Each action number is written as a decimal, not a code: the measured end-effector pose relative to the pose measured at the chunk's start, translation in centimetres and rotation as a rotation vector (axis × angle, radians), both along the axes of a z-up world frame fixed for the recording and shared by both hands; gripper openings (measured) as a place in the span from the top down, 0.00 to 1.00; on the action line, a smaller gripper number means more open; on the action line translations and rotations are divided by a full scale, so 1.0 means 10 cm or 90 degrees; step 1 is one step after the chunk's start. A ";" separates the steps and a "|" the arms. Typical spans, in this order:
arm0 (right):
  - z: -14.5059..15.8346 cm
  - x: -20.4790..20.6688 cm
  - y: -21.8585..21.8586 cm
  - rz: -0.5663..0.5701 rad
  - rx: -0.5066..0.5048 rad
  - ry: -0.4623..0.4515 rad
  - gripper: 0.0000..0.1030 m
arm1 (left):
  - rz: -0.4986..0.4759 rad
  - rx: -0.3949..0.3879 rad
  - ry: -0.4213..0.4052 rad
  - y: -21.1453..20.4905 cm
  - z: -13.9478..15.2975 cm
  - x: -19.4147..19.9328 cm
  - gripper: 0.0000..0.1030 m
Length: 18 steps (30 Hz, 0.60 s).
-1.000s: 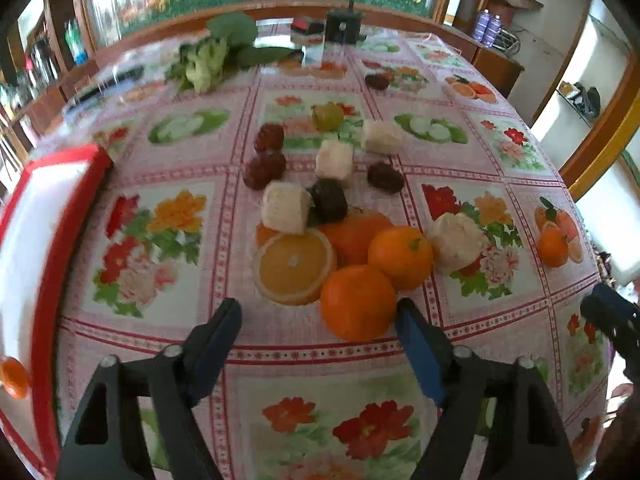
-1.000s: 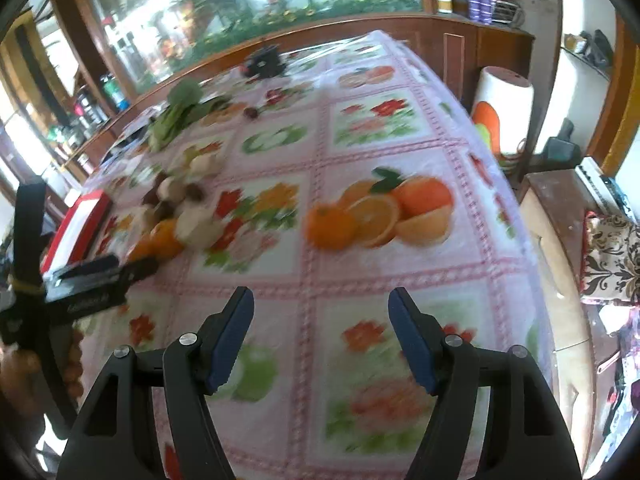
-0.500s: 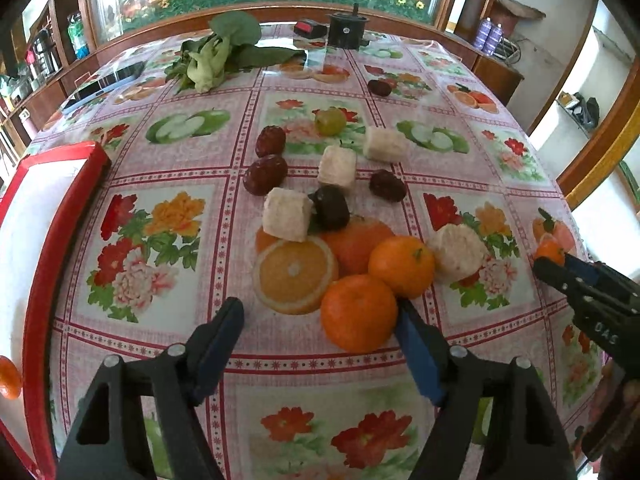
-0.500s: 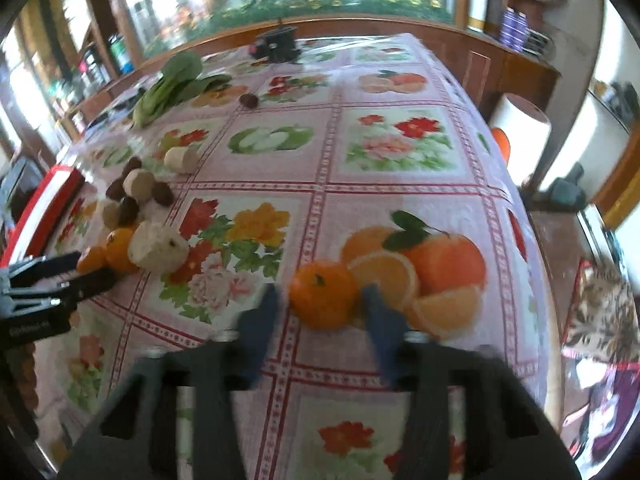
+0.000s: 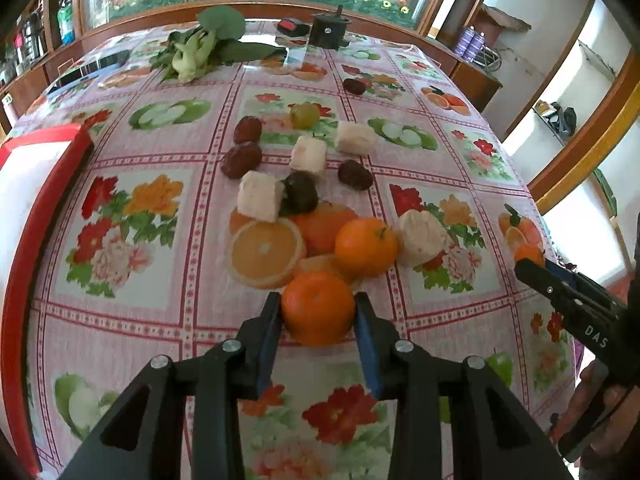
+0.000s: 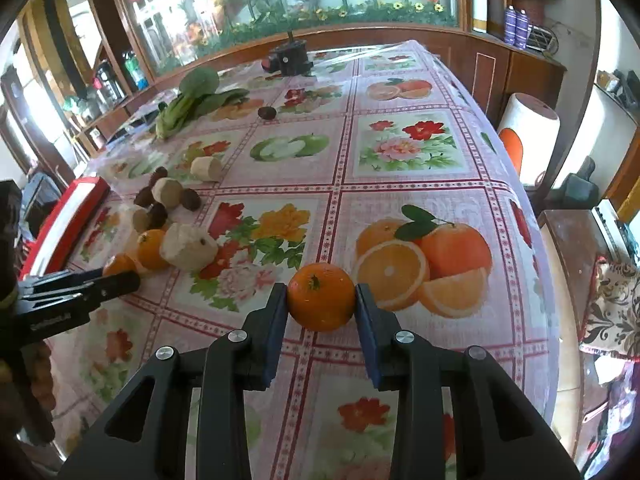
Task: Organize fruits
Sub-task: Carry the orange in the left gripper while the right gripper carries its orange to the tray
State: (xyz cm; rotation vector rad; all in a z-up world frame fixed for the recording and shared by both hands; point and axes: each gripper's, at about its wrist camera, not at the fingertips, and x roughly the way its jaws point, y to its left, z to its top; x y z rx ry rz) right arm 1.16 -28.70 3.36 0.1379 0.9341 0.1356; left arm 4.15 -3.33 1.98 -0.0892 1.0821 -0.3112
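Note:
My left gripper (image 5: 317,312) is shut on an orange tangerine (image 5: 318,307) at the near end of a fruit cluster. A second tangerine (image 5: 366,246) lies just beyond it, with pale peeled chunks (image 5: 260,196), dark red dates (image 5: 241,159) and a green grape (image 5: 305,115) further back. My right gripper (image 6: 321,300) is shut on another tangerine (image 6: 321,296), beside a printed orange picture on the cloth. The left gripper also shows in the right wrist view (image 6: 80,284).
A red-rimmed white tray (image 5: 48,184) lies at the left table edge. Leafy greens (image 5: 200,50) and a black device (image 5: 330,32) sit at the far end. The floral tablecloth (image 5: 132,216) drops off at the right edge, with a paper roll (image 6: 528,132) beyond.
Both grippers have moved forward and closed, each on a tangerine. A second ago both were open and empty.

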 end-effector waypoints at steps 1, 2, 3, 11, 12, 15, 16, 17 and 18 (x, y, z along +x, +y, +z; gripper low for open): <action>0.02 -0.02 0.00 -0.001 0.004 -0.001 0.68 | 0.002 -0.004 0.002 0.02 0.00 -0.02 0.63; 0.03 -0.05 0.02 -0.002 0.006 -0.003 0.68 | 0.004 -0.009 0.004 0.05 0.00 -0.04 0.63; 0.04 -0.07 0.03 -0.001 0.007 -0.003 0.68 | 0.006 -0.013 0.007 0.08 0.00 -0.06 0.63; 0.00 -0.25 0.27 0.025 0.013 0.014 0.68 | 0.016 -0.032 0.020 0.30 0.02 -0.29 0.63; 0.00 -0.26 0.30 0.027 0.013 0.015 0.68 | 0.017 -0.033 0.020 0.33 0.02 -0.32 0.63; -0.01 -0.30 0.41 0.037 0.014 0.018 0.68 | 0.020 -0.034 0.016 0.42 0.04 -0.42 0.63; -0.02 -0.31 0.45 0.041 0.015 0.019 0.68 | 0.022 -0.033 0.014 0.46 0.05 -0.45 0.63; -0.02 -0.32 0.50 0.047 0.015 0.022 0.68 | 0.024 -0.030 0.011 0.49 0.06 -0.48 0.63; -0.03 -0.33 0.55 0.051 0.013 0.023 0.68 | 0.024 -0.028 0.009 0.52 0.07 -0.51 0.63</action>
